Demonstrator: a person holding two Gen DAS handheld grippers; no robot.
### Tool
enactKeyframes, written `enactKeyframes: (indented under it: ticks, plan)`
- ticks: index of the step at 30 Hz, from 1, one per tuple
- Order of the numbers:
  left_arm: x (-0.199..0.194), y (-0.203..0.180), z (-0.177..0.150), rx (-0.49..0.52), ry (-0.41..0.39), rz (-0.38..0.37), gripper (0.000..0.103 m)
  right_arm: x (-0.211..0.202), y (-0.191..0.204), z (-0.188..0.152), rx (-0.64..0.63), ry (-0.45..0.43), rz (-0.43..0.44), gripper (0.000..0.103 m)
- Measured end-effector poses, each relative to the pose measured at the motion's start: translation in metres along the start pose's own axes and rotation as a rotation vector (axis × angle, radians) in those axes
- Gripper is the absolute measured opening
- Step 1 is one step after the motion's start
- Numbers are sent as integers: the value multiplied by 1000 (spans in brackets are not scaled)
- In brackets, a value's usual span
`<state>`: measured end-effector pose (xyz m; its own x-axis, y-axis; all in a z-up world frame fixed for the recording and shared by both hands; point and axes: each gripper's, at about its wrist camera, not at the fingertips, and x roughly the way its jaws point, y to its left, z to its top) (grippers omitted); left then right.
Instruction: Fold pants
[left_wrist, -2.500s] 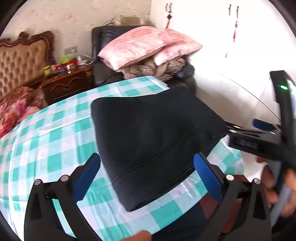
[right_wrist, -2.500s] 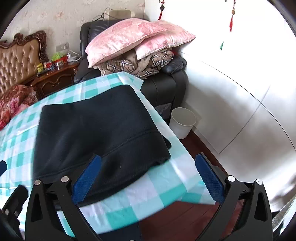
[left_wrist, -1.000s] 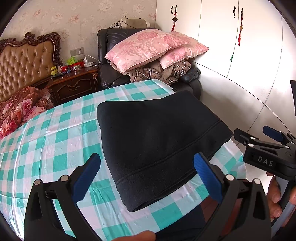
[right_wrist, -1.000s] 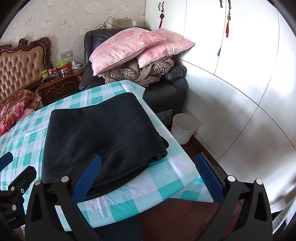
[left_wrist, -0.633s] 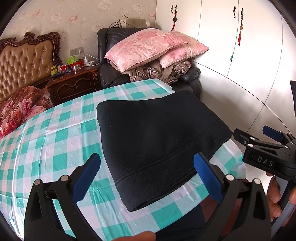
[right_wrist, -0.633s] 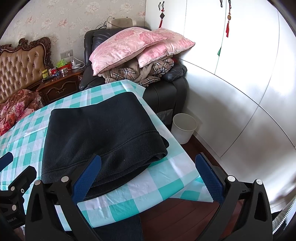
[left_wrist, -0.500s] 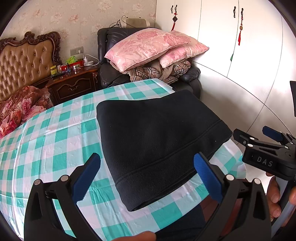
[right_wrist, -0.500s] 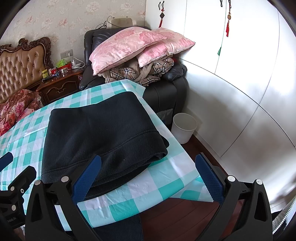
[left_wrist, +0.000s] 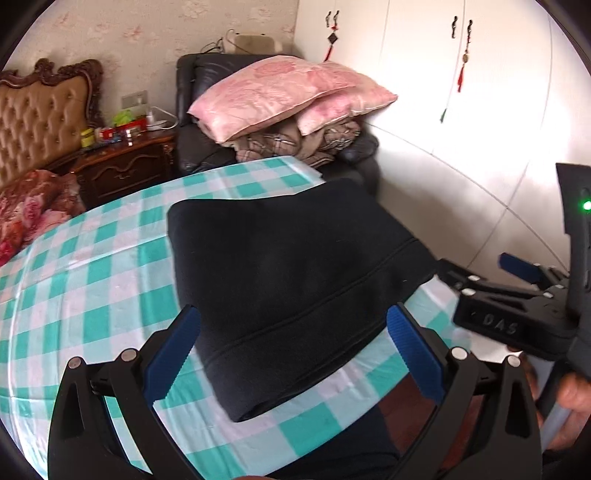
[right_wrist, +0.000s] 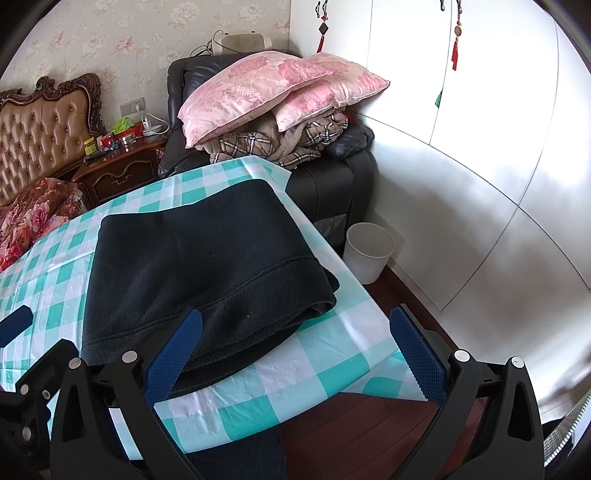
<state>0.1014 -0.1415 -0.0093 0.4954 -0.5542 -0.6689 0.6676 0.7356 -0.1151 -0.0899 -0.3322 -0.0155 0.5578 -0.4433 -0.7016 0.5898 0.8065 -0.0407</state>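
Above the folded pants (left_wrist: 295, 280), left tool (left_wrist: 293, 354) and right tool (right_wrist: 295, 354) gape wide, holding nothing.

One folded pair of black pants (right_wrist: 207, 258); one table with a green checked cloth (right_wrist: 314, 373); two grippers, left gripper (left_wrist: 293, 356) and right gripper (right_wrist: 295, 354); two pink pillows (right_wrist: 258, 92); one white bin (right_wrist: 367, 254); one dark armchair (right_wrist: 328, 181).

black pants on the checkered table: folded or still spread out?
Folded. The black pants lie as a compact rectangle on the checkered table, with stacked layers visible along the near edge. Both grippers are open and clear of them.
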Motion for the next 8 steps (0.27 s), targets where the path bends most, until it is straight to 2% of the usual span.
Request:
enactKeyframes:
  ticks: [3, 4, 5, 8]
  plan:
    - [-15, 23, 9, -40, -31, -70, 101, 1, -2, -3, 27, -13, 37, 98]
    - [-30, 47, 13, -74, -79, -38, 101, 2, -4, -3, 38, -22, 49, 98]
    - [-44, 68, 14, -101, -122, 16, 101, 2, -5, -3, 47, -28, 58, 98]
    - [-109, 173, -3, -276, -277, 336, 101, 12, -17, -4, 133, -46, 115, 98]
